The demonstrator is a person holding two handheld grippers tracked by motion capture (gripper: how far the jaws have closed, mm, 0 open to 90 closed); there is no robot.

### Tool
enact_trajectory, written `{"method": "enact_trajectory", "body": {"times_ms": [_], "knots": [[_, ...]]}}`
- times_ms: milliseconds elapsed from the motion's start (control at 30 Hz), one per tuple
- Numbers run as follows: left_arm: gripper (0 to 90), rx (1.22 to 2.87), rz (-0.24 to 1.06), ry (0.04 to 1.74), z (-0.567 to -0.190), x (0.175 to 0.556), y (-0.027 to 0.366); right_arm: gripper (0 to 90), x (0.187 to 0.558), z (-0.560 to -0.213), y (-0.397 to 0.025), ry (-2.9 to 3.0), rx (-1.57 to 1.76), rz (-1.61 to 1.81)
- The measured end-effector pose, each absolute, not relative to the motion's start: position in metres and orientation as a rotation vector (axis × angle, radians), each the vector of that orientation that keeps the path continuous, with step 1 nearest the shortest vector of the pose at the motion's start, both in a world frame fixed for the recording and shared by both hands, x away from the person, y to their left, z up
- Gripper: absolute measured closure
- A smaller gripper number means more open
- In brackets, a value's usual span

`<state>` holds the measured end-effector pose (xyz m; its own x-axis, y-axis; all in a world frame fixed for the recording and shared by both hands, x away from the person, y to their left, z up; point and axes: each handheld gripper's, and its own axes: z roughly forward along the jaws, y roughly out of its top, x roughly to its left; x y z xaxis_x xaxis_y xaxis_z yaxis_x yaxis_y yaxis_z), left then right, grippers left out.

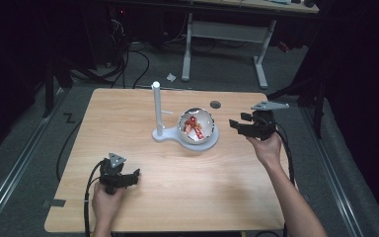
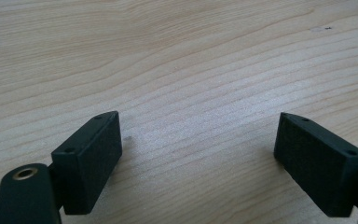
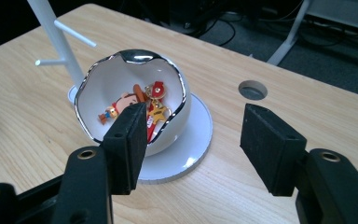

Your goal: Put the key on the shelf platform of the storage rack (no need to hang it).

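The room is dark, with cables on the grey floor and another desk at the back. In the middle stands a light wooden table (image 1: 128, 123). On it sits a white stand (image 1: 157, 111) with a tall post and small pegs. Its round base holds a white bowl (image 3: 102, 81) shaped like a cracked egg, with a shiny rim. Inside the bowl lie small, bright charms (image 3: 142, 105) in red and gold, all in a little heap.

The right gripper (image 3: 193, 140) hangs just beside the bowl, a bit above the table. Its jaws are wide apart and hold nothing. The left gripper (image 2: 198, 158) is low over bare wood near the front edge, well apart from the bowl. Its jaws are also wide apart and hold nothing.

What could go wrong? The bowl's mouth looks narrow and its rim is jagged. If the right gripper goes in with its jaws this wide, it may bump the rim and tip the bowl or push the stand. The charms are small and tangled, so a grab may lift two at once or slip off.
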<state>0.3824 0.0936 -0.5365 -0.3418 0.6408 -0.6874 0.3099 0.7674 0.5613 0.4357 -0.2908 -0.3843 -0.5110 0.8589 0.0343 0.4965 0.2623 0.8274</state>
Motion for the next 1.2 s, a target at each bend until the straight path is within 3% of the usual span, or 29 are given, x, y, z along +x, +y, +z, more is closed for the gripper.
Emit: {"method": "enact_trajectory", "body": {"times_ms": [1200], "knots": [[15.4,0.72,0.412,1.945,-0.537,0.382,0.094,44.8,0.388,-0.366,-0.325,2.009,1.196,1.171]]}}
